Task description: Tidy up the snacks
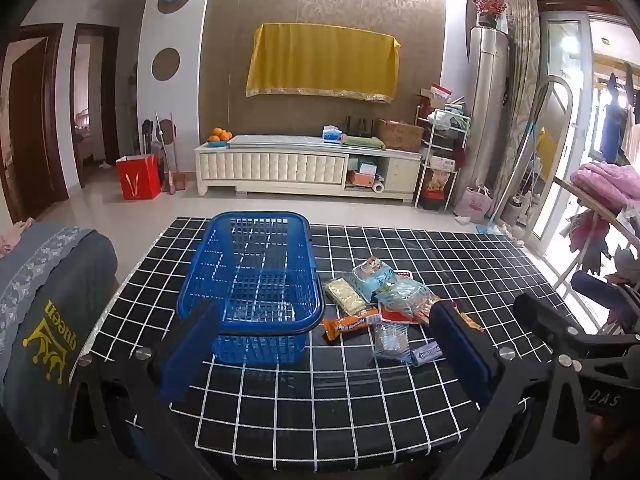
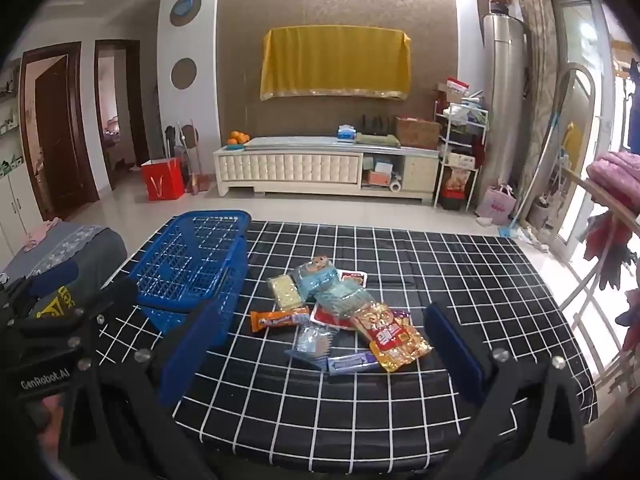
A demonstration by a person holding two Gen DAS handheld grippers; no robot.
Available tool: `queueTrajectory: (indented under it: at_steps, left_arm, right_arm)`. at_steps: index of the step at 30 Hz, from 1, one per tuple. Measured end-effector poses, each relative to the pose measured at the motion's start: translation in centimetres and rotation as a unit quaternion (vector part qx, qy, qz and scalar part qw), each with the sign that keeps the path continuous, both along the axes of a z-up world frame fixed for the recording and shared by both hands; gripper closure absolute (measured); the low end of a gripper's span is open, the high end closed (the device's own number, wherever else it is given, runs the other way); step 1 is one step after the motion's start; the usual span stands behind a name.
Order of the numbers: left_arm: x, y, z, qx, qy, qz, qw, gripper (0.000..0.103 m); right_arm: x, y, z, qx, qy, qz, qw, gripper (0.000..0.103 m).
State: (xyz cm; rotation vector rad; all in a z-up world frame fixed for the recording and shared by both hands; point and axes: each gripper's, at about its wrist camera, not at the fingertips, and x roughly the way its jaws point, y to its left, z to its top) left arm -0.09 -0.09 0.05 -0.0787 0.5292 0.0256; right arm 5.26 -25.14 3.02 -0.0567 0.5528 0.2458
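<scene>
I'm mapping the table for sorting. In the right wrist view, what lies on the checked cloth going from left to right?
Blue basket → orange snack bar → pale yellow packet → red and gold snack bag.

Bare checked tablecloth (image 2: 460, 280) lies open from twelve round to six of the snack pile (image 2: 340, 316). The blue basket (image 2: 188, 268) stands close at ten o'clock, blocking that side; the near strip stays free.
</scene>
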Motion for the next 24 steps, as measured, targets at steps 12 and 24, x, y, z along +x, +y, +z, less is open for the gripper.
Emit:
queueTrajectory:
  at_steps: [12, 24]
  left_arm:
    - [-0.1, 0.6, 0.0, -0.017, 0.013, 0.000, 0.9998, 0.000]
    - [-0.1, 0.8, -0.3, -0.015, 0.017, -0.002, 0.9998, 0.000]
  right_arm:
    - [0.0, 0.0, 0.4, 0.006, 0.014, 0.005, 1.000, 0.000]
    - [0.0, 0.7, -0.3, -0.007, 0.029, 0.004, 1.000, 0.000]
